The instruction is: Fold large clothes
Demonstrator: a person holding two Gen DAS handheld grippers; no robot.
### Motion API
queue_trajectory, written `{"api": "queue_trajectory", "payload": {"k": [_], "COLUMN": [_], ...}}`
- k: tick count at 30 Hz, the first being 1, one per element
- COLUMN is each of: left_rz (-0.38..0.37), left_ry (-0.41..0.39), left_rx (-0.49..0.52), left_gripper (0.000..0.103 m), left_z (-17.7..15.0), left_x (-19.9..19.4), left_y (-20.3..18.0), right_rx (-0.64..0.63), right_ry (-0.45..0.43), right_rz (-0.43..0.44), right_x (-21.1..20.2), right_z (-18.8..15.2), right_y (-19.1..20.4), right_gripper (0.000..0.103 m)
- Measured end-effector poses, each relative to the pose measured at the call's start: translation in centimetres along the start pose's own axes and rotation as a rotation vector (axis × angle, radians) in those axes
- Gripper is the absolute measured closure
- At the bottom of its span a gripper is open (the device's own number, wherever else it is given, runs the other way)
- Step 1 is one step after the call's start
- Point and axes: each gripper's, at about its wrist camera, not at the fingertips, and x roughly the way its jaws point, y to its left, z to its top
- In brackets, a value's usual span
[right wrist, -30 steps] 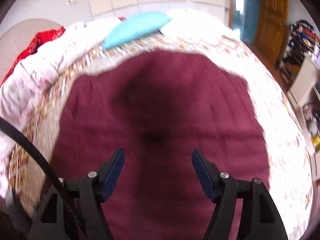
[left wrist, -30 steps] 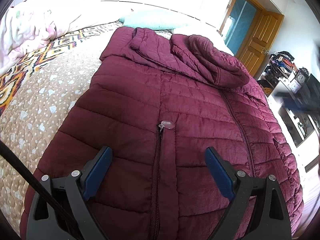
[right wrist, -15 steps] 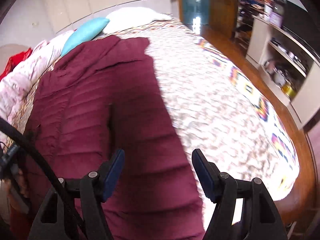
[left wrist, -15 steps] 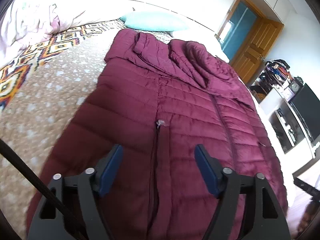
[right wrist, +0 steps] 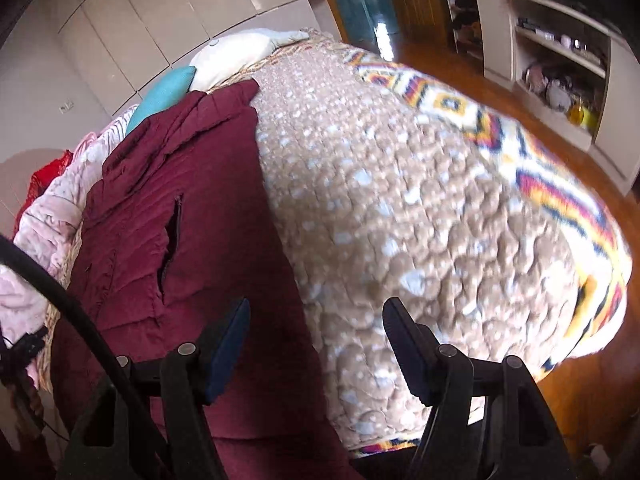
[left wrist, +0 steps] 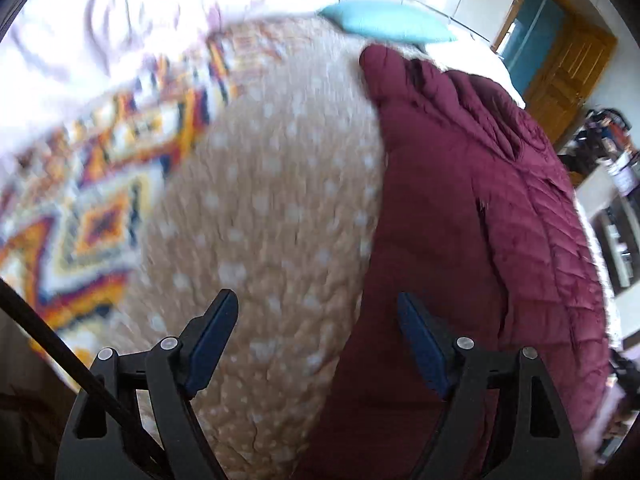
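Note:
A maroon quilted puffer jacket (left wrist: pixel 480 240) lies flat along the bed, hood end toward the pillows; it also shows in the right wrist view (right wrist: pixel 168 216), with a pocket slit open. My left gripper (left wrist: pixel 316 340) is open and empty, hovering over the jacket's left edge, one finger over the tan bedspread (left wrist: pixel 272 208). My right gripper (right wrist: pixel 316 344) is open and empty over the jacket's right edge near its hem, the other finger over the bedspread (right wrist: pixel 420 220).
A teal pillow (left wrist: pixel 384 22) and a white pillow (right wrist: pixel 236 56) lie at the bed's head. A pink-white duvet (left wrist: pixel 100 28) is heaped on the left side. Wooden floor (right wrist: pixel 472 76), shelving (right wrist: pixel 560 60) and a wooden door (left wrist: pixel 568 68) lie past the bed's right side.
Both grippers have swung outward from above the jacket's middle: the left now views its left edge, the right its right edge. Both stayed open and empty.

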Motion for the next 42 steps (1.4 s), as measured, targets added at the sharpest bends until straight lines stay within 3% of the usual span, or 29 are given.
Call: {"api": "queue_trajectory", "payload": {"k": [2,5,9,12,16,19,24,30,31,32,35,37,42], "left_rz": [-0.137,-0.213,-0.405,-0.397,-0.402,-0.402,-0.364,-0.370,-0.360,-0.348,-0.303,-0.283,-0.311], "left_ry": [0.042,0.048,0.089,0.073,0.052,0.085,0.142,0.185,0.177,0.166,0.115,0.092,-0.029], "left_rx": [-0.045,-0.035,-0.014,-0.001,-0.008,-0.015,0.001,-0.054,-0.064,-0.068,-0.086,-0.090,-0.057], "left_gripper": [0.023,0.023,0.028,0.028,0.028,0.028,0.028,0.028,0.033,0.046,0.072,0.078,0.084], "left_z": [-0.8,-1.5,-3.7,-5.7,-8.0,-9.8,-12.5,-14.3,-14.6,-14.9,-15.4,-15.4,-14.1], "left_x": [0.6,0.2,-1.0,-2.0,-3.5,-3.3,-2.5,-1.4,-1.5,-1.8,-3.7,-5.2,-11.9], "left_y": [1.2,1.5,0.7,0.7,1.5,2.0,1.8,1.3,1.2,1.1,0.8,0.4,-1.4], "right_rx": [0.060,0.113,0.155,0.149,0.086,0.083,0.040,-0.017,-0.026,-0.039,-0.047,-0.030,-0.106], "right_ry": [-0.010,-0.007,0.072,0.133,0.163,0.164,0.220,0.246,0.260,0.273,0.278,0.274,0.202], "right_rz": [0.088,0.196,0.374,0.461,0.454,0.463,0.422,0.360,0.344,0.323,0.305,0.323,0.411], "right_x": [0.1,-0.5,-0.6,-0.4,-1.2,-2.2,-2.4,-2.3,-2.3,-2.3,-2.4,-2.7,-7.5], "right_z": [-0.7,-1.1,-2.2,-4.0,-6.8,-8.2,-9.8,-11.6,-11.9,-12.3,-13.0,-12.5,-10.3], "right_y": [-1.3,-2.5,-3.1,-2.6,-1.6,-1.6,-1.2,0.1,0.1,0.4,0.8,1.0,3.8], "right_gripper": [0.029,0.029,0.029,0.028,0.029,0.029,0.029,0.029,0.029,0.031,0.056,0.072,0.082]}}
